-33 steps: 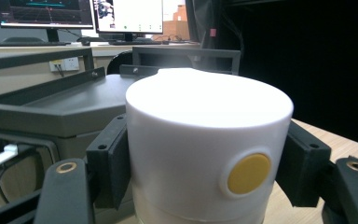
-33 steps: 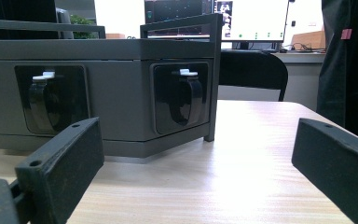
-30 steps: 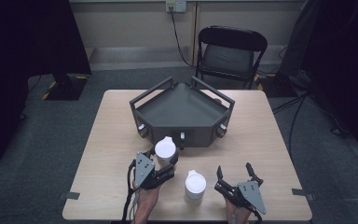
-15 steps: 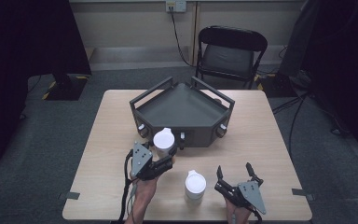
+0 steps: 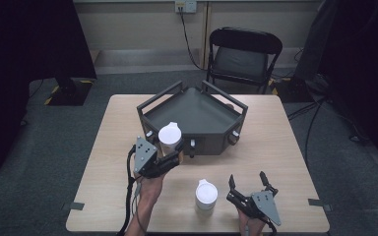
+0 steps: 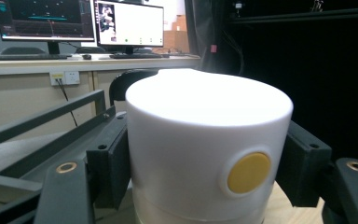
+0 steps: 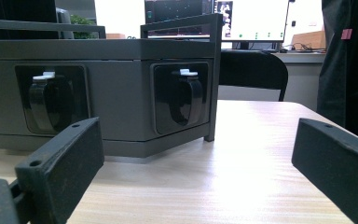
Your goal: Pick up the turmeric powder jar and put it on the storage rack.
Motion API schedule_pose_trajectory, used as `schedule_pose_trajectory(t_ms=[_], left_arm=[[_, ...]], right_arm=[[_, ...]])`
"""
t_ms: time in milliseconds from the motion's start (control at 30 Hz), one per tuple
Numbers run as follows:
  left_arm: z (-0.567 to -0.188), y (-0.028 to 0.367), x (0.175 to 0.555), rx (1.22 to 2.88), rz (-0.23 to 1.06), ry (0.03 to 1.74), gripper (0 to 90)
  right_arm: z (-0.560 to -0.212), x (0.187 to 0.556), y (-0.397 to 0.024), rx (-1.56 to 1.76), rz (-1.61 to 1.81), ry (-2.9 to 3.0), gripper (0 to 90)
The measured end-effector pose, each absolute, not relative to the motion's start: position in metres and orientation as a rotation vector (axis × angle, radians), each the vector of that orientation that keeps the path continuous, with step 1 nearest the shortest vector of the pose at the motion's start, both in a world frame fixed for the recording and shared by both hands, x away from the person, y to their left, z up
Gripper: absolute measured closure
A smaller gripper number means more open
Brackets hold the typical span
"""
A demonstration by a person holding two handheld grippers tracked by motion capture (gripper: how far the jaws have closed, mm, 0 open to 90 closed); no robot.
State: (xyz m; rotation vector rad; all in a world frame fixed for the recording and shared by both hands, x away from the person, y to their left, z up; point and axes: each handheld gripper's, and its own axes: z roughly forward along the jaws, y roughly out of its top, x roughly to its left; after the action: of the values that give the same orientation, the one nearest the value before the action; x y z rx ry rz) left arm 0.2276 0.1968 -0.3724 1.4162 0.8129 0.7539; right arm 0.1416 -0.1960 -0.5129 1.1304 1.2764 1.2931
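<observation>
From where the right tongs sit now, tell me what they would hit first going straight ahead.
Probably the grey tray: the open right tongs point at its front wall, at the corner between two black latches, with bare table between. Depth is uncertain.

Open tabletop [image 5: 285, 162] right of the grey tray [image 5: 197, 110]; white cup [image 5: 206, 194] just left of the right gripper [image 5: 248, 183].

Cups: two, white, lidded: one [image 5: 170, 138], another [image 5: 206, 194]. Tray [image 5: 193, 109]: one, grey, railed. Table [image 5: 285, 142]: one. Chair [image 5: 242, 55]: one, black. Grippers: two: left [image 5: 170, 156], right [image 5: 248, 183]. Monitors: two: first [image 6: 44, 19], second [image 6: 129, 23].
</observation>
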Motion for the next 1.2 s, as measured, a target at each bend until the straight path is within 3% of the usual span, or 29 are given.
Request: schedule_pose_trajectory(t_ms=[1200], left_arm=[[-0.346, 0.161, 0.282, 1.375, 0.845, 0.922, 30.5]], right_arm=[[-0.513, 0.142, -0.197, 1.129, 1.297, 1.28, 1.0]])
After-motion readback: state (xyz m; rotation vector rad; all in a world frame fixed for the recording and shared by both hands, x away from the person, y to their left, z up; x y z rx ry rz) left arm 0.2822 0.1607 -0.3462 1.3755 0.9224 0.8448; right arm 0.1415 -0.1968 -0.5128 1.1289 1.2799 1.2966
